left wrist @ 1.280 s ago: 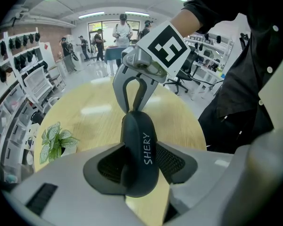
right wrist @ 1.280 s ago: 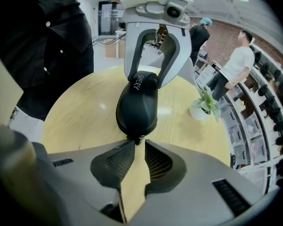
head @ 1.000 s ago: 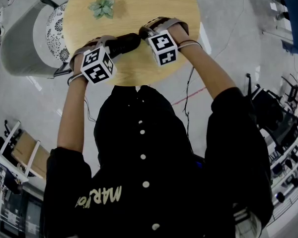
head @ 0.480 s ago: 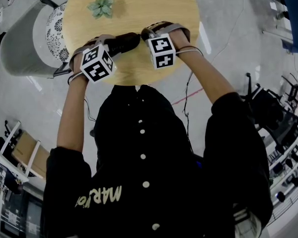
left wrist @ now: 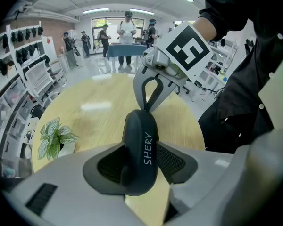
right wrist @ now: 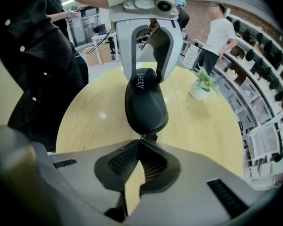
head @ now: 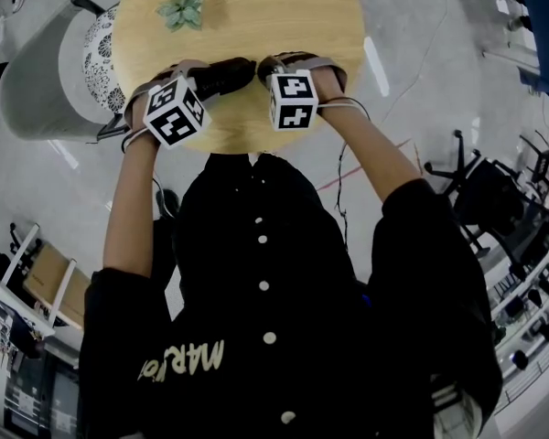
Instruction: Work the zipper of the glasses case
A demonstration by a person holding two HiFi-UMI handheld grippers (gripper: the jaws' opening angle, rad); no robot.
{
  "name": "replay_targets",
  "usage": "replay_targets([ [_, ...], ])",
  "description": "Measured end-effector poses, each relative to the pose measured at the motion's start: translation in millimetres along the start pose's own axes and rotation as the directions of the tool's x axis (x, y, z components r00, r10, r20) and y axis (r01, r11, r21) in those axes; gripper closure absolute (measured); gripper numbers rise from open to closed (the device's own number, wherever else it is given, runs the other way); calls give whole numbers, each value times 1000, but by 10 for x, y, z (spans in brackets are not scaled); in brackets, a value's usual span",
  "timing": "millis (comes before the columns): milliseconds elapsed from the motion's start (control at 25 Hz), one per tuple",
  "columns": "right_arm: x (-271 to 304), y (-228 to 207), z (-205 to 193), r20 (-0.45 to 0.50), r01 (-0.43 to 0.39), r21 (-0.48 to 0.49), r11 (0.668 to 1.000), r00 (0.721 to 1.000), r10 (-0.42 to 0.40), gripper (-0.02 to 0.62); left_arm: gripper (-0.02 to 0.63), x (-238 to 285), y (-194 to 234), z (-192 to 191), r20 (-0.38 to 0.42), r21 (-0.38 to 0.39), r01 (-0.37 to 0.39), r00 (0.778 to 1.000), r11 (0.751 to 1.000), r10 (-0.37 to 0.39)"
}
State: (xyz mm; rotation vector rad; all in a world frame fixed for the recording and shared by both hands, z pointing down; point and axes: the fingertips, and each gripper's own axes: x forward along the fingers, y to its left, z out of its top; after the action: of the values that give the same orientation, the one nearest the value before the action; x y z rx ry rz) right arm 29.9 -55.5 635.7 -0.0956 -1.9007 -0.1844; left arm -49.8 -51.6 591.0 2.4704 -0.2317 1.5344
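A black zip-up glasses case [head: 224,76] marked SHERY is held above the near edge of the round wooden table [head: 256,16]. My left gripper [left wrist: 140,161] is shut across one end of the case [left wrist: 140,149], its pads pressing both sides. My right gripper [right wrist: 141,142] is shut on the small zipper pull [right wrist: 148,137] at the other end of the case [right wrist: 145,105]. In the head view the left gripper [head: 204,82] and right gripper [head: 263,66] face each other over the case, both pointing steeply down.
A small potted plant [head: 183,10] stands on the far left part of the table. A grey chair [head: 37,71] is at the table's left. Shelves and several people fill the room beyond, seen in both gripper views.
The right gripper has rolled about its own axis, its marker cube turning squarer to the camera. Both hands stay at the case with their grips unchanged.
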Motion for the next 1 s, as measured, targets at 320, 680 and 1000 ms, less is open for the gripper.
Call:
replay_targets([
  [320, 57, 143, 36, 19, 5, 138, 990, 1000, -8, 591, 402, 17, -9, -12, -1, -3, 3, 1000, 1000, -3],
  [680, 100, 273, 191, 68, -6, 377, 926, 997, -22, 589, 400, 18, 7, -14, 1, -5, 12, 1000, 1000, -12],
  [1000, 139, 379, 441, 137, -42, 564, 825, 990, -44, 588, 400, 16, 4, 3, 3, -10, 28, 1000, 1000, -28],
])
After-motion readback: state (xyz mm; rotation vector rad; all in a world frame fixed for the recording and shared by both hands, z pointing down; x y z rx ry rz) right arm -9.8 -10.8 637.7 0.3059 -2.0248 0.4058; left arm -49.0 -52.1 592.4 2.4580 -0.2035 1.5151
